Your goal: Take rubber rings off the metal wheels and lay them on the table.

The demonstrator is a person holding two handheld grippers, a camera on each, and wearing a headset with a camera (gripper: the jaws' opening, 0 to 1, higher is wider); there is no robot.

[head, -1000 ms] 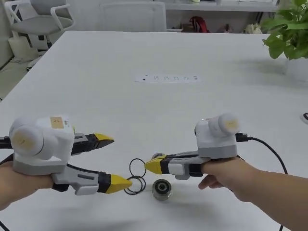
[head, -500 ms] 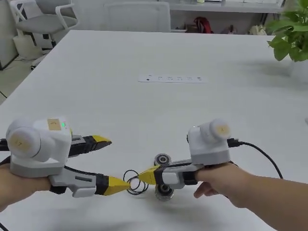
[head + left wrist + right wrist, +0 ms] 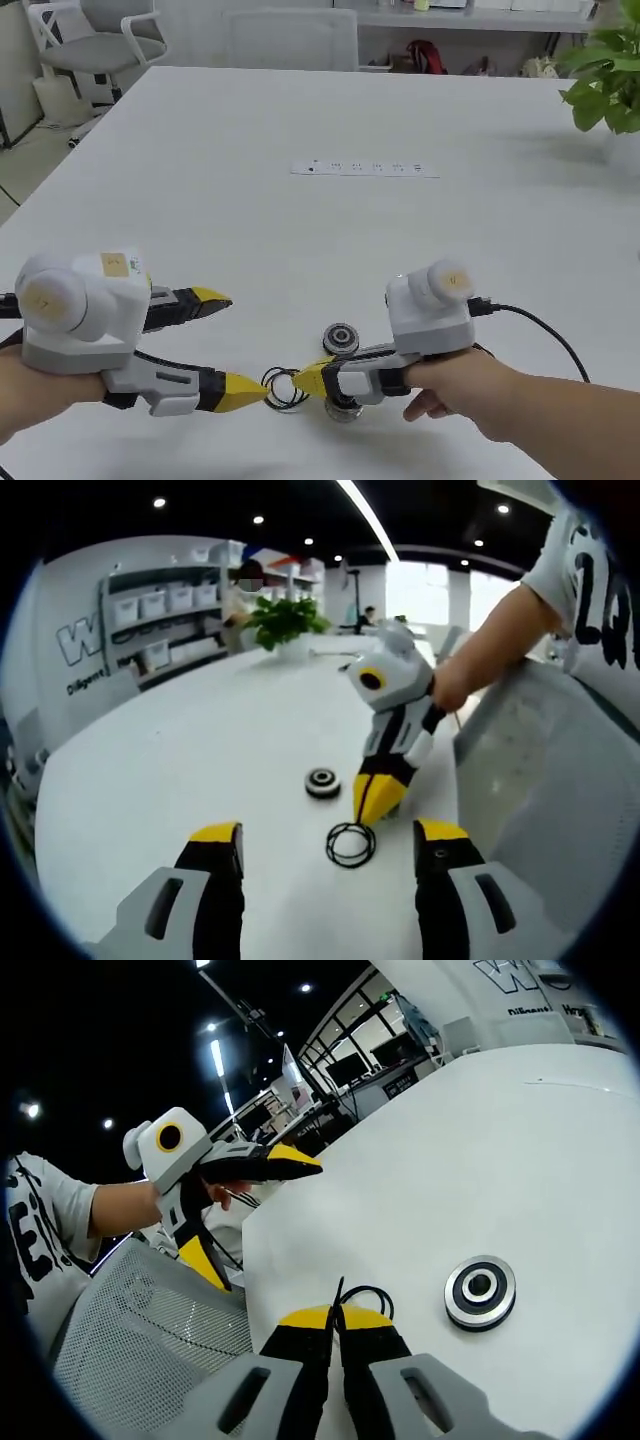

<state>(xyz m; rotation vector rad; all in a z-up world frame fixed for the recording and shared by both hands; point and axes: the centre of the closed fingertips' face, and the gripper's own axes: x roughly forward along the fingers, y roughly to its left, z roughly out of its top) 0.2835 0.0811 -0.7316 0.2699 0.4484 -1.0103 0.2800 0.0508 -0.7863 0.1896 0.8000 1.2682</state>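
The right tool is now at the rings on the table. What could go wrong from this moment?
1. The right tool is shut and seems to pinch a thin rubber ring. The ring may cling to the tips when they open.
2. It would land on the pile of rings, so they may tangle.
3. A metal wheel lies just under the right tool. A nudge could push it away.

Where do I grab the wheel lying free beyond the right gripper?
Probably from above, the open left gripper straddling its outer rim. The wheel lies flat on the table, hub hole up, so only its round edge offers opposite faces to pinch.
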